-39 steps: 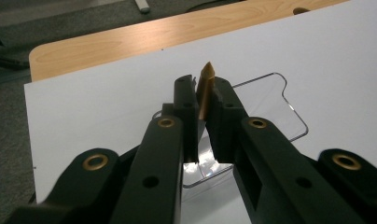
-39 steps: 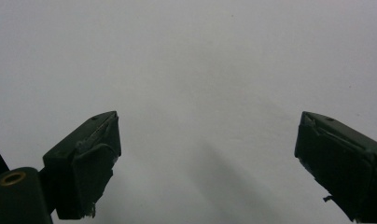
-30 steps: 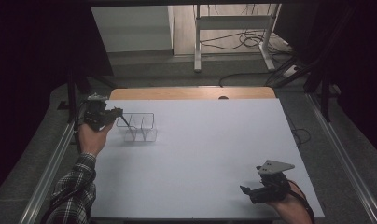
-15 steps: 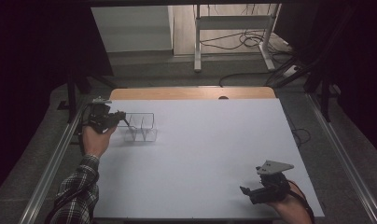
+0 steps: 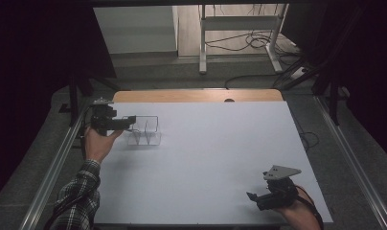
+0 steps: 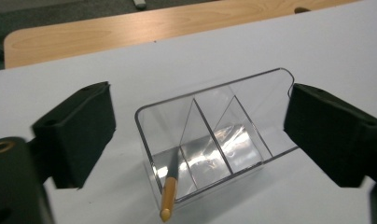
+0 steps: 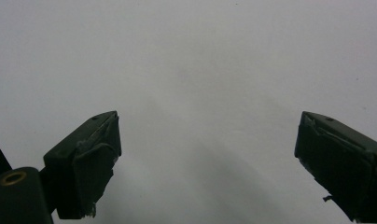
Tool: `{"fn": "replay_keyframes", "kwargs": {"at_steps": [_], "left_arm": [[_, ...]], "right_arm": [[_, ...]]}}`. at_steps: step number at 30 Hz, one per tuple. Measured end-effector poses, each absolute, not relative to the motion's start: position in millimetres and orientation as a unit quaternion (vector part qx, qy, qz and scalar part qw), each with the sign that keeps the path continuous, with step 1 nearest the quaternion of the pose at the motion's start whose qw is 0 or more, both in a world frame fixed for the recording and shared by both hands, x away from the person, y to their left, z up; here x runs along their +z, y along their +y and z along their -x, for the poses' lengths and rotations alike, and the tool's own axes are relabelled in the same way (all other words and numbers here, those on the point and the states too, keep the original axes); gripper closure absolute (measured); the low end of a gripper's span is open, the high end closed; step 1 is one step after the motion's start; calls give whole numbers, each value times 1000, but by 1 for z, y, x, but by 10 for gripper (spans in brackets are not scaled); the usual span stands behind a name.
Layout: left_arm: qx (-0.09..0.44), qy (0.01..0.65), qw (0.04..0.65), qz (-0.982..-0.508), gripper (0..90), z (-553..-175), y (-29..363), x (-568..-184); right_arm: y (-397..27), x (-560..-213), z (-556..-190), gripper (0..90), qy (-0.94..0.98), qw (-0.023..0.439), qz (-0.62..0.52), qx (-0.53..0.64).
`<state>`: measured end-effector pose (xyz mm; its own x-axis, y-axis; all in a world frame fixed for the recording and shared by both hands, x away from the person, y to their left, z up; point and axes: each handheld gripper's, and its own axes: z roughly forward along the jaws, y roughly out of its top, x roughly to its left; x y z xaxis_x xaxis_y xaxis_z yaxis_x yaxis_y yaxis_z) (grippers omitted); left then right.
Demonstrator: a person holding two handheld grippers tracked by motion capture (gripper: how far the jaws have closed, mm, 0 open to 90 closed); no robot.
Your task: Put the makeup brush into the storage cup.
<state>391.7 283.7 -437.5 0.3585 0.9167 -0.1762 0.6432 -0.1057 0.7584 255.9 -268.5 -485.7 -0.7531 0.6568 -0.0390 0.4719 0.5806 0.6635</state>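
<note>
A clear plastic organiser (image 5: 144, 132) (image 6: 214, 135) with several compartments stands on the white table (image 5: 215, 158) at the far left. A pencil with a black shaft and gold end (image 6: 170, 186) leans in its nearest compartment, sticking out over the rim. My left gripper (image 5: 127, 122) (image 6: 200, 140) hovers just left of the organiser, open, its jaws spread wider than the box with nothing between them. My right gripper (image 5: 258, 199) (image 7: 210, 163) rests low over bare table near the front right edge, open and holding nothing.
A wooden strip (image 5: 196, 95) runs along the table's far edge. Metal rails (image 5: 52, 163) flank both sides. Beyond the table, cables (image 5: 249, 43) and a white frame stand on the floor.
My left gripper has shifted slightly toward the organiser and a little farther back. The right gripper has stayed still.
</note>
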Motion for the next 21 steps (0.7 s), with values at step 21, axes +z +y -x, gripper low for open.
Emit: {"fn": "replay_keyframes", "kwargs": {"at_steps": [21], "left_arm": [[190, 519, 411, -725, 20, -375, 285, -426]], "right_arm": [[-271, -486, -255, 71, 877, 143, -326, 324]]}}
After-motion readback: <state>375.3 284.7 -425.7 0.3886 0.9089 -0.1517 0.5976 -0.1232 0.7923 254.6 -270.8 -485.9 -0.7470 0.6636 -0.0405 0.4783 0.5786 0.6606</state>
